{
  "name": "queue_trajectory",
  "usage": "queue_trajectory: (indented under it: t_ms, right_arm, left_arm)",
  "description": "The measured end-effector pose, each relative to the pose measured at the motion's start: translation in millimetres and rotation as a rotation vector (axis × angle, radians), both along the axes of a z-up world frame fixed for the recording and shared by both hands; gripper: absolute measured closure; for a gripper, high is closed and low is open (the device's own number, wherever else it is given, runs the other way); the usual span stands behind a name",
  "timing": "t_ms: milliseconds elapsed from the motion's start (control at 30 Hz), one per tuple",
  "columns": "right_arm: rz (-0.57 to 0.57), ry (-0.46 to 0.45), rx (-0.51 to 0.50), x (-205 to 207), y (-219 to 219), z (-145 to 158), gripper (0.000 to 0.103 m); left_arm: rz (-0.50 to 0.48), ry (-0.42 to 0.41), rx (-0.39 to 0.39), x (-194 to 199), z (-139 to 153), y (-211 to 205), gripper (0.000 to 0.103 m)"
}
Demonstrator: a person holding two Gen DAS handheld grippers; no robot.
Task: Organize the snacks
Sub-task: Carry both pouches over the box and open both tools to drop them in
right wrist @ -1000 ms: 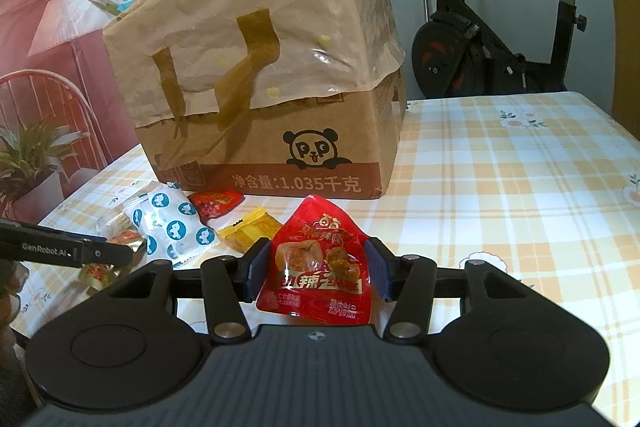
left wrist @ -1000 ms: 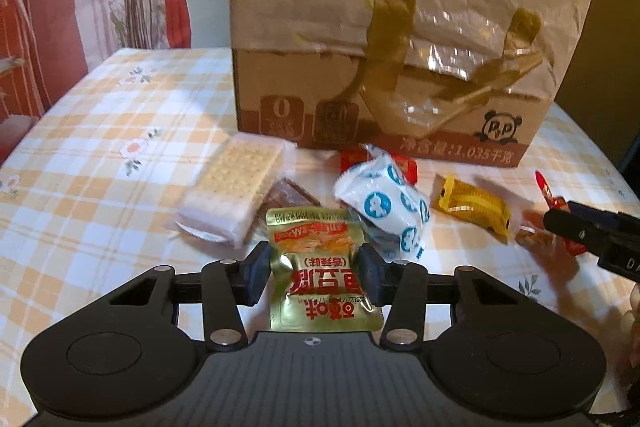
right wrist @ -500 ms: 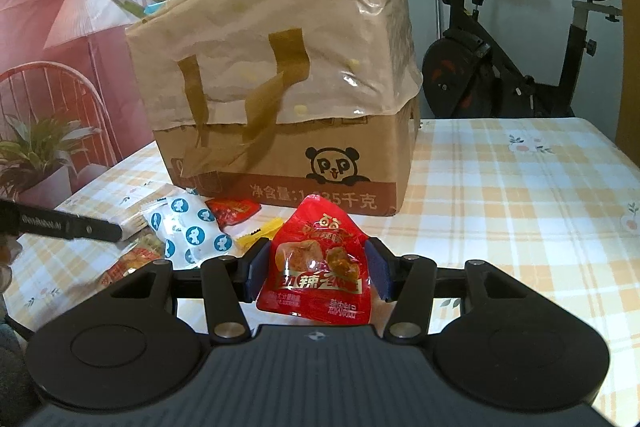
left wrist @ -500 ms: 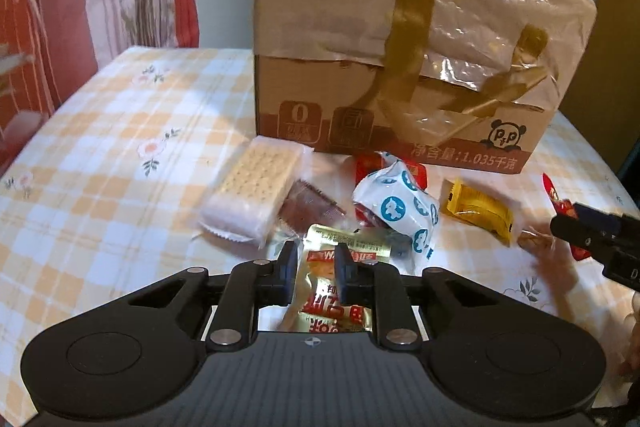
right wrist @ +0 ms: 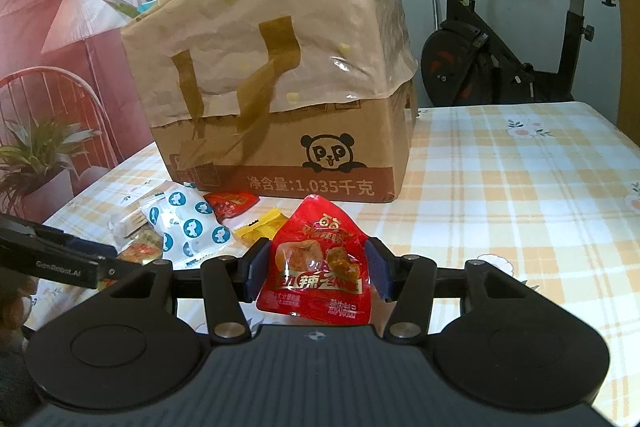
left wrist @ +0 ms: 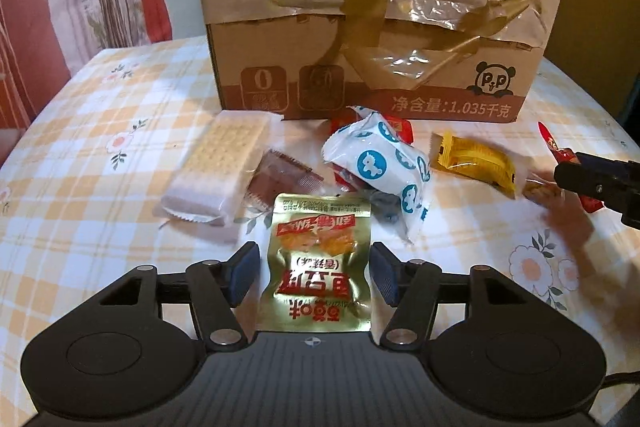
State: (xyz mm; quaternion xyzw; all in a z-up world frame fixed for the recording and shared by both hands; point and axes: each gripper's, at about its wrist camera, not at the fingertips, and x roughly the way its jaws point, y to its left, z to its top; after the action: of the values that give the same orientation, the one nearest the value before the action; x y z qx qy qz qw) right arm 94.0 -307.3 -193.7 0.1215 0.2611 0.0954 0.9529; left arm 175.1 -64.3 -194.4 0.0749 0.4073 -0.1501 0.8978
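A gold foil snack packet (left wrist: 320, 259) lies flat on the checked tablecloth (left wrist: 80, 207) between the fingers of my left gripper (left wrist: 314, 273). Its jaws are opening, and both pads stand clear of the packet's edges. My right gripper (right wrist: 318, 269) is shut on a red snack packet (right wrist: 316, 259), held upright above the table. Behind the gold packet lie a cracker pack (left wrist: 218, 163), a brown clear-wrapped snack (left wrist: 280, 179), a white packet with blue dots (left wrist: 380, 163), a small red packet (left wrist: 400, 127) and a yellow packet (left wrist: 476, 163).
A large cardboard box (left wrist: 380, 27) draped with a crinkled paper bag stands at the back of the table. The right gripper's finger (left wrist: 592, 183) reaches in from the right edge. An exercise bike (right wrist: 500, 59) and a potted plant (right wrist: 32, 155) stand beyond the table.
My left jaws pinched in on the gold packet half a second ago and have spread apart again; the packet now lies flat between them. The right gripper keeps its hold on the red packet.
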Motion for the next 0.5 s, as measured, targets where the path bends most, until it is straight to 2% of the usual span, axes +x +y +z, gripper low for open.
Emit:
queue_trajectory:
  t_ms: [233, 367, 500]
  right_arm:
    - [0.008, 0.007, 0.005, 2.4, -0.4, -1.8, 0.049]
    - [0.008, 0.008, 0.007, 2.6, -0.6, -2.2, 0.049]
    - [0.007, 0.007, 0.009, 2.1, -1.0, -2.3, 0.049]
  left_arm:
    - [0.000, -0.012, -0.002, -2.3, 0.5, -0.4, 0.039]
    - [-0.025, -0.015, -0.018, -0.2, 2.9, -0.8, 0.057]
    - [-0.027, -0.005, -0.051, -0.9, 4.1, 1.8, 0.059]
